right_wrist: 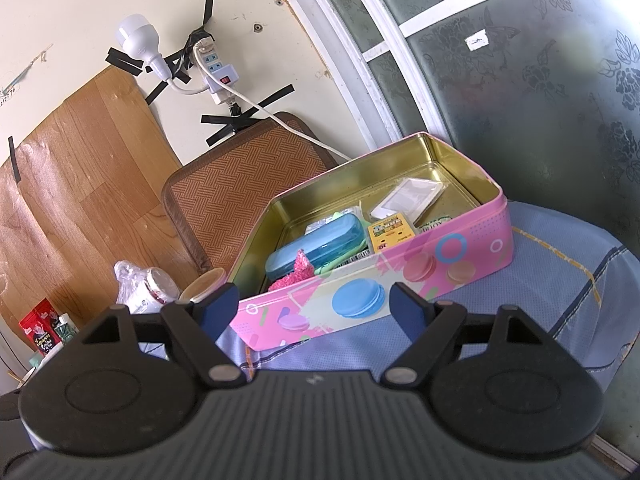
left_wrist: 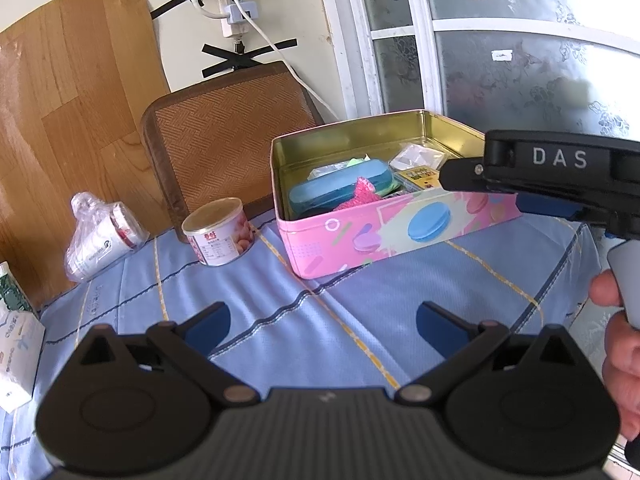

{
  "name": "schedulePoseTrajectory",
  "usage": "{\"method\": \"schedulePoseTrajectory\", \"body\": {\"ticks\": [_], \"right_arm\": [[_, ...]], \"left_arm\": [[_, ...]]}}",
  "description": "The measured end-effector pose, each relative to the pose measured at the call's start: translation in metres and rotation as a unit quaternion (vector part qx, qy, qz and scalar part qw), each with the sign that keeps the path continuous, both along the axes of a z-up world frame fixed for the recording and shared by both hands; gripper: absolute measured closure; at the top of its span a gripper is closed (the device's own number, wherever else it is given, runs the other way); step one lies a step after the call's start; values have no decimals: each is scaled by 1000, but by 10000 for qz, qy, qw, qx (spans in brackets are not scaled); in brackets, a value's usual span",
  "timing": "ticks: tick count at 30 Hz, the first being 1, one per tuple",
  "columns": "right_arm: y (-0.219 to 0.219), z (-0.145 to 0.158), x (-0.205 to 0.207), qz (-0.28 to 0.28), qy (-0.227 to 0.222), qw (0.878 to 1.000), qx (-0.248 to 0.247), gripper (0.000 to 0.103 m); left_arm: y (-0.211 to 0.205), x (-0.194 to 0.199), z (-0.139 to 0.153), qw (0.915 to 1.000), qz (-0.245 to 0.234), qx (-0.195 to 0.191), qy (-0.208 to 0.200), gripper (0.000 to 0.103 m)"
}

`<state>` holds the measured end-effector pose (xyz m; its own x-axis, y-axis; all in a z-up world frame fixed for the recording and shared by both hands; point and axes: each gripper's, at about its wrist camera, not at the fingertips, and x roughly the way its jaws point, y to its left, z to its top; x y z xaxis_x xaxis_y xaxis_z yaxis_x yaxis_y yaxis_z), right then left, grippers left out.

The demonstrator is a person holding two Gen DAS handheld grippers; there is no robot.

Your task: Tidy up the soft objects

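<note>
Blue checked cloth (left_wrist: 360, 280) covers the table beneath both tongs. Left gripper (left_wrist: 322, 322) hovers low over bare cloth, its jaws spread wide with nothing between them. Right gripper (right_wrist: 310, 312) is likewise wide open and empty, just short of the pink macaron tin (right_wrist: 400, 288) at its twelve o'clock. Inside the tin lie a blue pouch (right_wrist: 316, 246), a pink knitted piece (right_wrist: 296, 274), a yellow card pack (right_wrist: 391, 234) and a clear flat packet (right_wrist: 406, 198). At ten o'clock of the left gripper stands a food can (left_wrist: 219, 232), and further out a plastic-wrapped bottle (left_wrist: 102, 240).
</note>
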<state>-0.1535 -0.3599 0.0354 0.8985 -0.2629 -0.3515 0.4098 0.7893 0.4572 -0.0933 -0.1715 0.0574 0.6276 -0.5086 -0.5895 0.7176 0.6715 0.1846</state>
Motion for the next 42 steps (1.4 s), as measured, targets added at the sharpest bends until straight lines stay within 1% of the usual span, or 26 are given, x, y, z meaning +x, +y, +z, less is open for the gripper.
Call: {"method": "schedulePoseTrajectory", "body": {"ticks": [21, 42], "right_arm": [[3, -1, -1, -22, 2, 10000, -16, 18], [2, -1, 0, -3, 6, 10000, -24, 18]], "left_arm": [[-1, 2, 0, 9999, 80, 12, 81, 0], [3, 6, 3, 9995, 278, -95, 74, 0]]}}
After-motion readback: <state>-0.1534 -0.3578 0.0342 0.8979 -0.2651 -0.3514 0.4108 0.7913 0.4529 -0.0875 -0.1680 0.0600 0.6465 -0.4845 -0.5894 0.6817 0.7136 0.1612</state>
